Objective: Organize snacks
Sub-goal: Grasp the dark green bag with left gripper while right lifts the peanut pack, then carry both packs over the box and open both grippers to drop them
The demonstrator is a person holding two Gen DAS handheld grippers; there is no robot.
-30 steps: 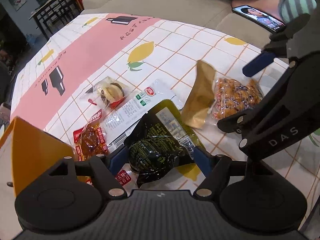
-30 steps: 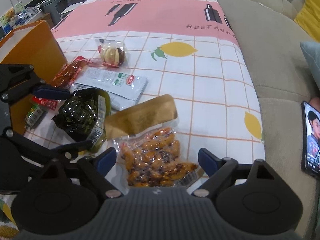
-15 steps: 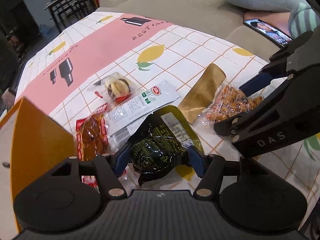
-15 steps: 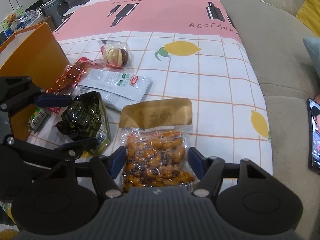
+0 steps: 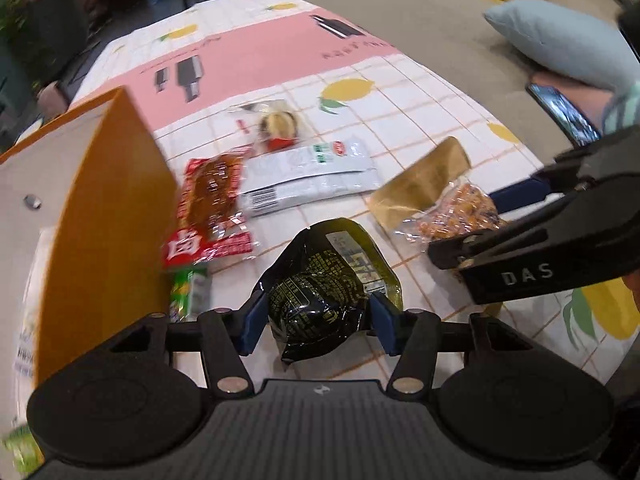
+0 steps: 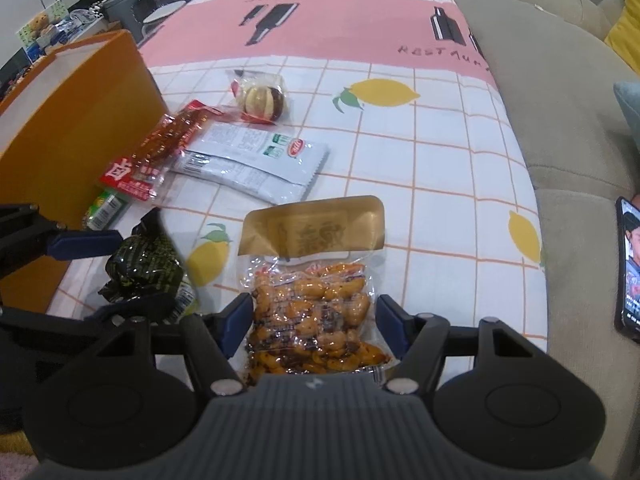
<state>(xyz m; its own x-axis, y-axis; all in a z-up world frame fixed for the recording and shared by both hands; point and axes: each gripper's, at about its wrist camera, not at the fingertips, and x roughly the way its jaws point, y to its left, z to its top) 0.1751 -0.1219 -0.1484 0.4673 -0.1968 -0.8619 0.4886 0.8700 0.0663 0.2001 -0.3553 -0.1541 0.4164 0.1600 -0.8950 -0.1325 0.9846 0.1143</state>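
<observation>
My left gripper (image 5: 316,320) is shut on a black and green snack packet (image 5: 320,292) and holds it lifted above the tablecloth; the packet also shows in the right wrist view (image 6: 144,268). My right gripper (image 6: 314,320) is shut on a clear packet of orange peanuts with a gold top (image 6: 316,304), seen too in the left wrist view (image 5: 452,216). An orange box (image 5: 100,216) stands at the left, open at the top. On the cloth lie a red meat packet (image 5: 212,204), a white packet (image 5: 308,176), a small round pastry packet (image 5: 276,128) and a small green packet (image 5: 188,292).
The table has a pink and white lemon-print cloth (image 6: 420,152). A beige sofa (image 6: 560,100) runs along the right edge, with a phone (image 6: 628,268) and a pale blue cushion (image 5: 560,44) on it. The two grippers are close side by side.
Both grippers have closed in on their packets. The left one has lifted the black packet and swung left toward the orange box. The peanut packet has turned in line with the right gripper.
</observation>
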